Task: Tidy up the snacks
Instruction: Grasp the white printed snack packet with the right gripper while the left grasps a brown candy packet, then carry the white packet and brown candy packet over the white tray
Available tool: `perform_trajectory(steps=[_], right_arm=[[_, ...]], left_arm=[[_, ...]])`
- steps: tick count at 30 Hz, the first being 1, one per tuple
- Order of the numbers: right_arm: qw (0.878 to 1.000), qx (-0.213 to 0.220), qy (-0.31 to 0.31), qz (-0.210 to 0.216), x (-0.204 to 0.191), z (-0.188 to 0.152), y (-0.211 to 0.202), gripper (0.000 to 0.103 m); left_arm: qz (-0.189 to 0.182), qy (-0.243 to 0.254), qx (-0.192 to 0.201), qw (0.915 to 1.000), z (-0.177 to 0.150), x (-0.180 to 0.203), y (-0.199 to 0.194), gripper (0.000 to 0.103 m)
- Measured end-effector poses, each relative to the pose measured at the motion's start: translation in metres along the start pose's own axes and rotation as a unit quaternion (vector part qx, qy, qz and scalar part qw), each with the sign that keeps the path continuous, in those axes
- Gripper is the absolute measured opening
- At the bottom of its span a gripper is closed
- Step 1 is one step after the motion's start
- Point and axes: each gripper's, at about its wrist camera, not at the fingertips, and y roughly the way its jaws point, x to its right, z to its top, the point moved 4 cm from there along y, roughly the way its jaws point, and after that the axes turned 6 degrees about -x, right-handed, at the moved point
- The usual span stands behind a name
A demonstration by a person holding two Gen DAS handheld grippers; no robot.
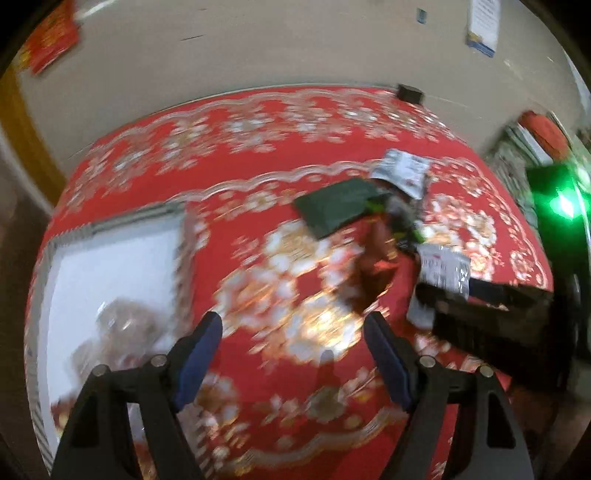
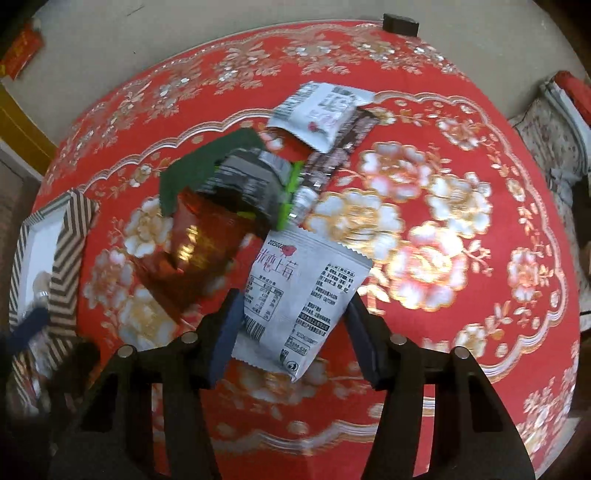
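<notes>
Two grippers: right gripper (image 2: 291, 325) is straddling a white packet (image 2: 299, 295) (grip uncertain, can't tell); left gripper (image 1: 295, 332) is hanging released over the tabletop (image 1: 258, 258).

Glossy foil packet (image 2: 192, 254), embroidered tablecloth (image 2: 461, 177)

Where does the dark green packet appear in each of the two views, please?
Left wrist view: the dark green packet lies right of centre, at the left end of the snack pile.
Right wrist view: the dark green packet lies upper left of centre, partly under a black packet.
Shared landmark: the small black box at the far edge of the red tablecloth.
</notes>
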Motion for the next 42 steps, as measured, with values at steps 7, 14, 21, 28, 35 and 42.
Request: perform_trajectory(steps=[7,14,21,28,35,42], right_arm=[[1.000,-0.005,0.009,0.010,0.045,-0.036,-0.008,0.055],[1.000,-0.012,-0.011,0.018,0.059,-0.075,-0.017,0.055],[0.999,-0.014,-0.025,0.022,0.067,-0.085,-0.020,0.054],[0.998,-0.019,-0.040,0.036,0.067,-0.091,-0.022,0.054],[0.996,-0.021,-0.071,0.053,0.049,-0.107,-0.033,0.054],[0.995,-0.019,-0.090,0.051,0.039,-0.111,-0.036,0.054]], left_arm=[[-0.018,0.085,-0.019,0.9960,0.025,0.047,0.027,0.081],[0.000,0.080,-0.061,0.9949,0.035,0.059,0.064,0.040],[-0.005,0.073,-0.070,0.9949,0.005,0.060,0.052,0.034],[-0.008,0.059,-0.085,0.9946,-0.060,0.061,0.023,0.034],[0.004,0.044,-0.093,0.9948,-0.089,0.054,0.011,0.034],[0.007,0.023,-0.091,0.9955,-0.093,0.047,0.008,0.034]])
